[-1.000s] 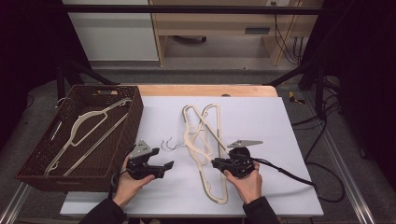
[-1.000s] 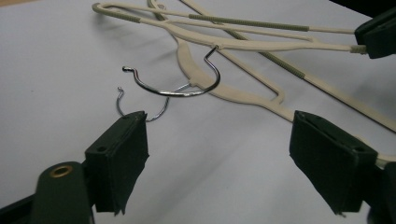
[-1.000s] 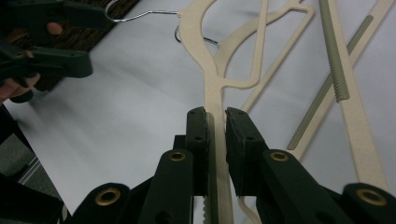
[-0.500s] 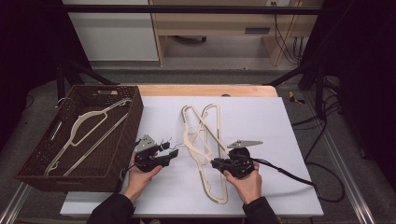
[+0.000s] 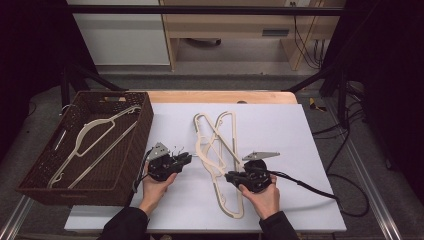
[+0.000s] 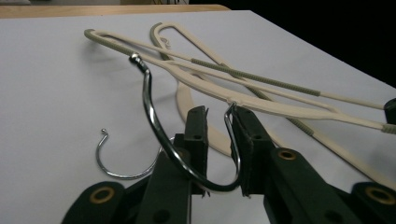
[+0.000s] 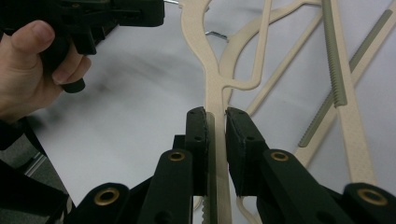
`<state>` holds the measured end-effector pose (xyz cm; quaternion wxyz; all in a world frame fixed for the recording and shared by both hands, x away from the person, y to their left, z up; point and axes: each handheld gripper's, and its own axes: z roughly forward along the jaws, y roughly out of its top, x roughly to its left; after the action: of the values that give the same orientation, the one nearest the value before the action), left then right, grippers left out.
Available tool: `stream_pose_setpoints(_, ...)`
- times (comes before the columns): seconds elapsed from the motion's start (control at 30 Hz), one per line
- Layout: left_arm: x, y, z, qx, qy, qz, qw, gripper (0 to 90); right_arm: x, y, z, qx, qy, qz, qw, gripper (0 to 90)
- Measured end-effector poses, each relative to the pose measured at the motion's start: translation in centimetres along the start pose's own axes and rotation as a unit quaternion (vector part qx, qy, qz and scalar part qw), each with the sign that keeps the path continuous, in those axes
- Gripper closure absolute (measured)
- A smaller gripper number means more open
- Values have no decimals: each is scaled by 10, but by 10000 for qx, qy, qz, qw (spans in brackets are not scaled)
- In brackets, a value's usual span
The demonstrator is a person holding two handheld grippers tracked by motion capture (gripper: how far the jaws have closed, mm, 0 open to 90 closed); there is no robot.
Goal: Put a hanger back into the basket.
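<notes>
Hangers [image 5: 216, 150] lie tangled in the middle of the white table [image 5: 300, 150], 2 cream ones crossed over each other, and the work in hand looks like getting them apart so one can go into the basket [image 5: 135, 150] at the left, where another hanger [image 5: 85, 142] already lies.

In the left gripper view, the left gripper [image 6: 219, 123] has just been closing, and its jaws now pinch the chrome hook [image 6: 154, 112] of one hanger, the wire curving up and over between the pads. A 2nd hook [image 6: 109, 161] lies flat on the table just beside it, untouched. From the high view this gripper [image 5: 182, 159] sits near the basket's right wall, at the left edge of the tangle.

The right gripper [image 7: 215, 123] is clamped on a cream arm of a hanger [image 7: 212, 93], the flat strip running straight up between the pads. In the high view it [image 5: 235, 177] holds the lower end of the pile.

Judging by this, both grips are set and the separating step is about to start. The next move likely calls for the right gripper to pin its hanger down while the left lifts and draws its hook toward the basket. The crossed arms and ribbed bars could snag, so a slow pull and a slight twist seem wise.
</notes>
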<state>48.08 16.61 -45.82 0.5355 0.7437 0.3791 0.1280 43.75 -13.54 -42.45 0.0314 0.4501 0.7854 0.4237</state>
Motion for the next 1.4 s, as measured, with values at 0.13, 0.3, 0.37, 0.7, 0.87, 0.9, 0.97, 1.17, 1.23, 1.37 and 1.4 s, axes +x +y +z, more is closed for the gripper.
stream_pose_setpoints(0.13, -5, 5, -2, -154, -133, 23, 9998, 866, 1, -3, 3, 79, -9, -88, 9999, 795)
stream_pose_setpoints(0.3, -8, 7, -4, -189, -238, 16, 9995, 874, 4, -8, 3, 160, -21, -106, 9998, 795)
stream_pose_setpoints(0.37, -12, 9, -5, -186, -225, 31, 9996, 877, 4, -10, 4, 174, -28, -175, 9997, 795)
stream_pose_setpoints(0.7, -30, 18, -7, -71, 38, 281, 9996, 880, 6, -10, 2, -23, -198, -544, 9983, 655)
stream_pose_setpoints(0.87, -44, 21, -6, 2, 93, 512, 9986, 880, 6, -6, -2, -402, -341, -904, 9945, 511)
stream_pose_setpoints(0.9, -48, 21, -5, 37, 124, 553, 9984, 880, 10, -3, -1, -525, -520, -1283, 9890, 455)
stream_pose_setpoints(0.97, -50, 21, -5, 49, 140, 575, 9982, 880, 13, -1, 0, -581, -579, -1457, 9859, 447)
stream_pose_setpoints(1.17, -55, 22, -5, 83, 179, 567, 9982, 879, 26, 11, 22, -464, -742, -1934, 9772, 465)
stream_pose_setpoints(1.23, -56, 22, -5, 89, 184, 555, 9982, 879, 25, 13, 27, -446, -739, -1935, 9773, 503)
stream_pose_setpoints(1.37, -57, 23, -5, 106, 171, 567, 9982, 879, 23, 13, 35, -374, -950, -2156, 9711, 598)
stream_pose_setpoints(1.4, -57, 23, -5, 106, 171, 567, 9982, 878, 23, 13, 35, -374, -950, -2156, 9711, 598)
